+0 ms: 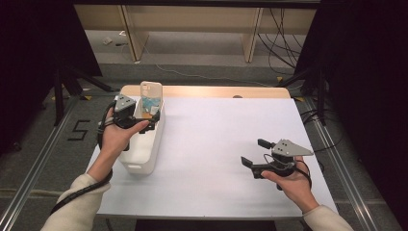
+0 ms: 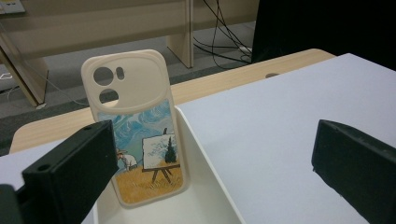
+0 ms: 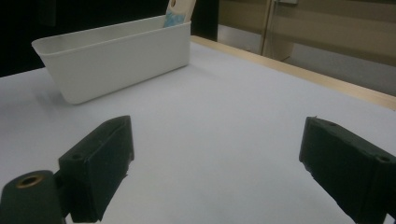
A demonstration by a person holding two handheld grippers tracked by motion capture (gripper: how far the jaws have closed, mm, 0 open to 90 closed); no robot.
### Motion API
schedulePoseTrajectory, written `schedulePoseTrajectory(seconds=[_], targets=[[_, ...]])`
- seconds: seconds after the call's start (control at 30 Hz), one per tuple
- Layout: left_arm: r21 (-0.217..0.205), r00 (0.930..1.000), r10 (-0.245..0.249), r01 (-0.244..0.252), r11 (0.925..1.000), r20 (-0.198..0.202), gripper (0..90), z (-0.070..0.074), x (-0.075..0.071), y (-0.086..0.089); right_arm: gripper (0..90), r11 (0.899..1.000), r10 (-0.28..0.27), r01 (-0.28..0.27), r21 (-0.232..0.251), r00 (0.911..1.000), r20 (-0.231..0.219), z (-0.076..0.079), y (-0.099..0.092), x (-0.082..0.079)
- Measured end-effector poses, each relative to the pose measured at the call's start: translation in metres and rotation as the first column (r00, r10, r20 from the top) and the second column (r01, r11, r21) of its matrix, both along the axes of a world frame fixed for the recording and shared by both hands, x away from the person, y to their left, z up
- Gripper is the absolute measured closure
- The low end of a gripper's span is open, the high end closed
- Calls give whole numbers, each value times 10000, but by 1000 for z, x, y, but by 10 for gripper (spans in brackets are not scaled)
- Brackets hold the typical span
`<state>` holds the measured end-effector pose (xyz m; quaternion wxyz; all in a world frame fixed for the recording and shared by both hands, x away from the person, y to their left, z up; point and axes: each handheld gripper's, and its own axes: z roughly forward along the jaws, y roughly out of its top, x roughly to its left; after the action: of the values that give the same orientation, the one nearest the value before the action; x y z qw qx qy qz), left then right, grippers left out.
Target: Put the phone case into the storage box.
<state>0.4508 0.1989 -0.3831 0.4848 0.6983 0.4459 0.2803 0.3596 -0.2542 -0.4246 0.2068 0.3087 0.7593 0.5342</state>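
Observation:
A cream phone case (image 1: 151,96) with a painted field scene stands upright against the far end of a white bin (image 1: 144,156) at the table's left. My left gripper (image 1: 149,118) hovers over the bin just short of the case, jaws wide apart. In the left gripper view the case (image 2: 135,126) leans on the bin's end wall (image 2: 208,186) beyond my left gripper (image 2: 210,172), with nothing pressed between the jaws. My right gripper (image 1: 254,152) stands open above bare table at the right, empty. In the right gripper view the bin (image 3: 116,60) and the case's top (image 3: 180,11) lie far beyond my right gripper (image 3: 219,163).
A white sheet (image 1: 226,130) covers the table, and a strip of wooden tabletop (image 1: 216,91) shows along the far edge. Behind the table are wooden furniture legs and loose cables on the floor. Dark stands flank both sides.

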Motion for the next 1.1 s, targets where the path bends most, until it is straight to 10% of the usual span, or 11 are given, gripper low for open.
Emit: schedulePoseTrajectory(seconds=[1.1], targets=[[-221,9888,-1365,1380,9902,604,2,-15,-49,0,109,10000,13,-13,0,10000,-12,0,0,0]])
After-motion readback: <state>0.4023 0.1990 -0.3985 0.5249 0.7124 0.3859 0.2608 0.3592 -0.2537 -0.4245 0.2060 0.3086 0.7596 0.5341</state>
